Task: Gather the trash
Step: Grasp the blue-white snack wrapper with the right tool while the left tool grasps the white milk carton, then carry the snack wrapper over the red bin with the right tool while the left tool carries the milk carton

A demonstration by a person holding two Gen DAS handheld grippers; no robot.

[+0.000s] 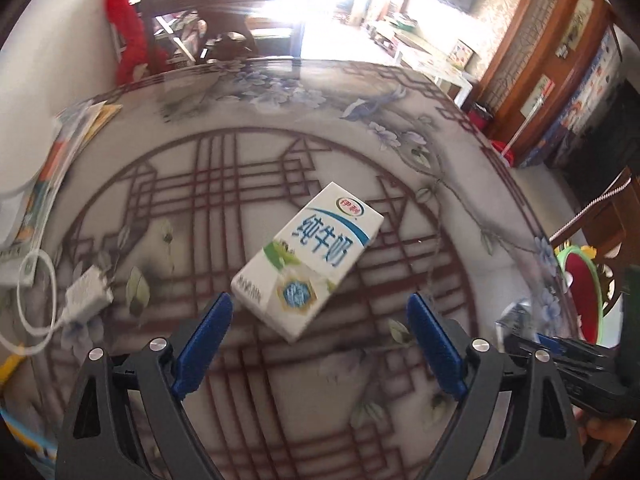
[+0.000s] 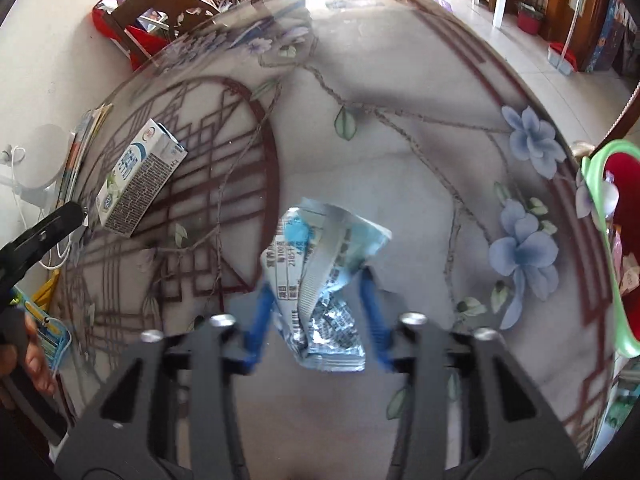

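**Carton ahead of the left tool, wrapper in the right**

We see the milk carton [image 1: 308,258] lying flat on the glass table [image 1: 400,128], just beyond our left gripper [image 1: 320,316], whose jaws stand wide and empty. We judge the carton light and probably empty, its walls stiff enough to hold shape yet easy to dent; its coated faces may slip, so we would take it across the narrow sides near the middle.

Our right gripper [image 2: 316,316] is clenched on the crumpled wrapper [image 2: 324,280], blue pads [image 2: 260,320] pressing both flanks. That wrapper looks thin, soft and almost weightless; it may slide out, so a firm pinch on the bunched middle suits it. A green-rimmed bin [image 2: 596,248] sits at the table's right edge.
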